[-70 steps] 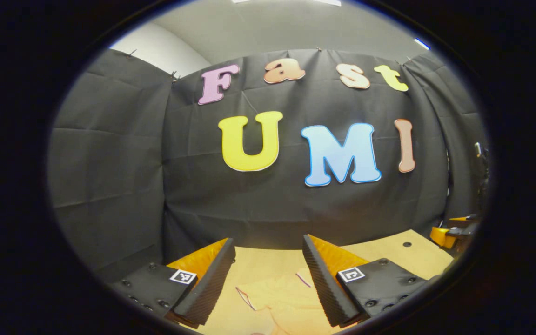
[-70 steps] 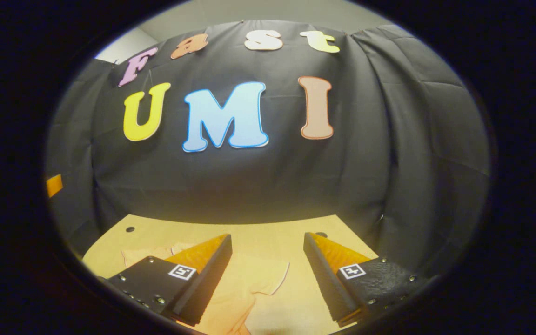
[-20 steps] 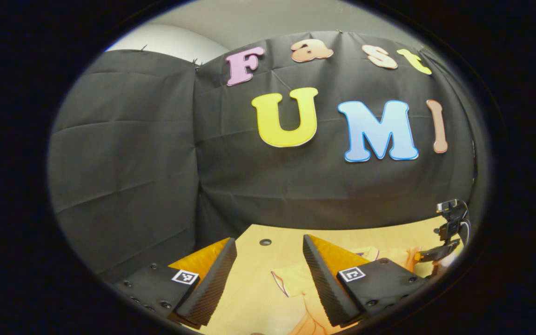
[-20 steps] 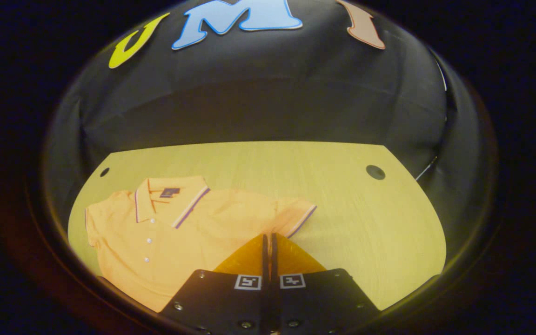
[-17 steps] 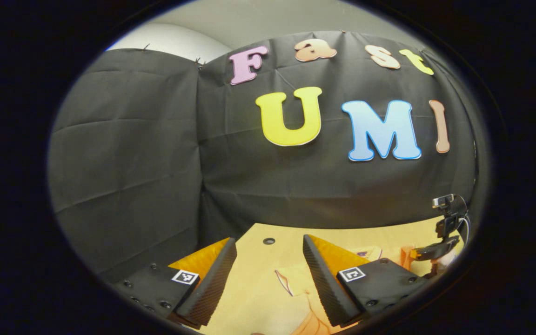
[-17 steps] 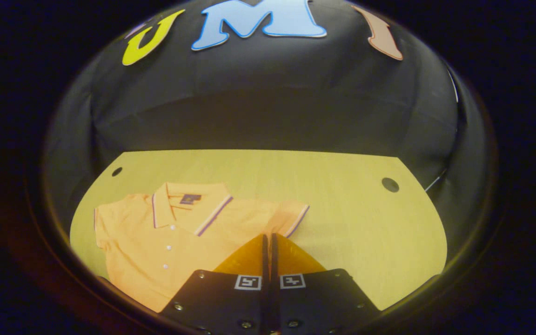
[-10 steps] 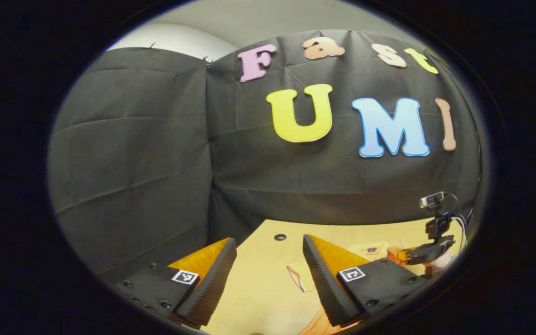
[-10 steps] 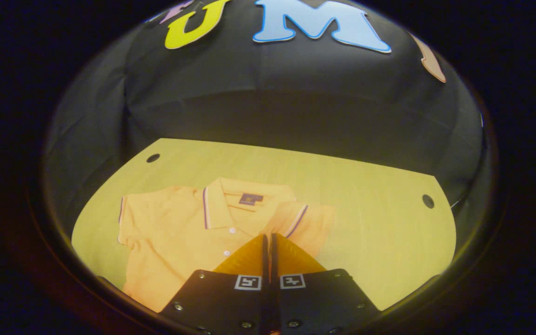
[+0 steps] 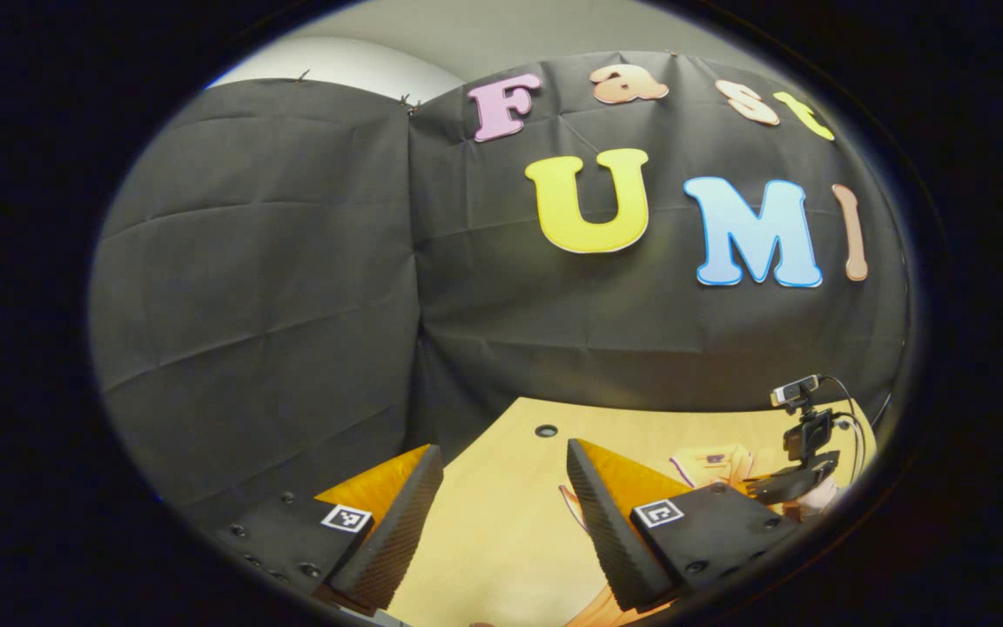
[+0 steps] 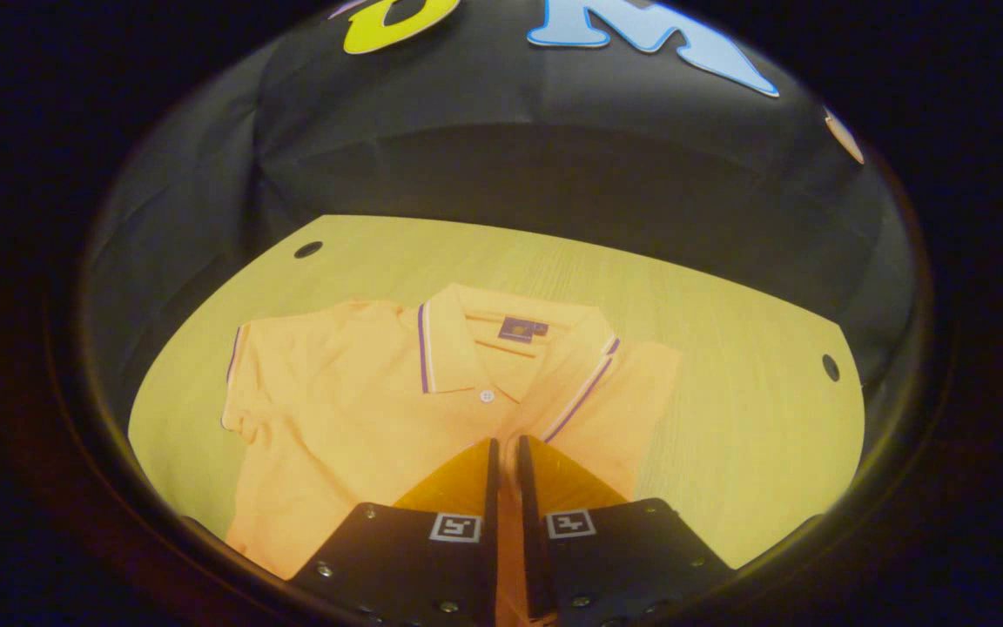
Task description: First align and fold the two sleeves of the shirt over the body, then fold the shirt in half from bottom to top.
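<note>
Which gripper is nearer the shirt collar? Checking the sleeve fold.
Right. The right gripper sits over the shirt just below the collar; the left gripper hangs open beside the shirt.

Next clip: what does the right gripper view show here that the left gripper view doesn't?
Right gripper view: the shirt from above, its spread sleeve lying flat and its folded sleeve laid over the body. The right claw has its fingers nearly together at the striped cuff; a pinch cannot be confirmed.
Left gripper view: the left claw wide open above the table, and the camera mount riding on the right claw.
Both: the table, the shirt's collar and the black cloth wall.
</note>
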The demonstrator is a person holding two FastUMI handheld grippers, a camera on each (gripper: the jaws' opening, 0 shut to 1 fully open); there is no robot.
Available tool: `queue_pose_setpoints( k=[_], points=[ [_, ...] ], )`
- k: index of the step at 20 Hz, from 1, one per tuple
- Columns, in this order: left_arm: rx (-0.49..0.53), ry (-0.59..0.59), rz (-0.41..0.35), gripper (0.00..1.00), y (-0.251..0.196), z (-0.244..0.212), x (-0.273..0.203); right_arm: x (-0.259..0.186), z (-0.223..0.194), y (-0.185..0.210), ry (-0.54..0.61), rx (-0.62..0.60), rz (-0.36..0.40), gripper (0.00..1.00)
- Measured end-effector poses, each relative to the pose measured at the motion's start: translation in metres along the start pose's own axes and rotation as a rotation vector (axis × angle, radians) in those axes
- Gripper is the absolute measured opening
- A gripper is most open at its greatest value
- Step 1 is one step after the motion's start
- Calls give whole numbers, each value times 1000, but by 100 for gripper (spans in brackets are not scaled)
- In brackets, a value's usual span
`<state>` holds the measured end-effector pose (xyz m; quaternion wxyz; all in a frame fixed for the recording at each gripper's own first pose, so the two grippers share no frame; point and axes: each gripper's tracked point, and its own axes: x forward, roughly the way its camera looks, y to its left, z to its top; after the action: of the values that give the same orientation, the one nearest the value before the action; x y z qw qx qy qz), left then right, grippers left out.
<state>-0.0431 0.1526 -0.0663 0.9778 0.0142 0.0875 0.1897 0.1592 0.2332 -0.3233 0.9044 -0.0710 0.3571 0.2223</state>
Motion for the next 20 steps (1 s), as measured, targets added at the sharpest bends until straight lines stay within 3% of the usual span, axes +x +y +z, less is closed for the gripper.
queue_pose_setpoints(
  k=[1,2,3,4,11,12,13,20],
  points=[
    [-1,2,-4,94,-1,-2,1,-2,2,2,0,9,13,13],
    [-1,4,-10,94,-3,-4,3,-3,2,2,3,15,12,27],
    [-3,5,-17,94,-4,-6,6,-5,3,1,-5,16,10,26],
    [-4,6,-25,94,-7,-7,8,-8,7,0,-17,19,3,33],
    [-7,36,-105,95,-32,-34,44,-44,26,-1,-83,54,7,33],
    [-4,44,-121,94,-38,-38,51,-51,28,-1,-93,60,9,37],
    [0,52,-135,95,-44,-45,58,-58,30,-2,-102,66,9,33],
    [12,147,-262,94,-88,-106,110,-104,34,-4,-161,133,6,34]
  ],
)
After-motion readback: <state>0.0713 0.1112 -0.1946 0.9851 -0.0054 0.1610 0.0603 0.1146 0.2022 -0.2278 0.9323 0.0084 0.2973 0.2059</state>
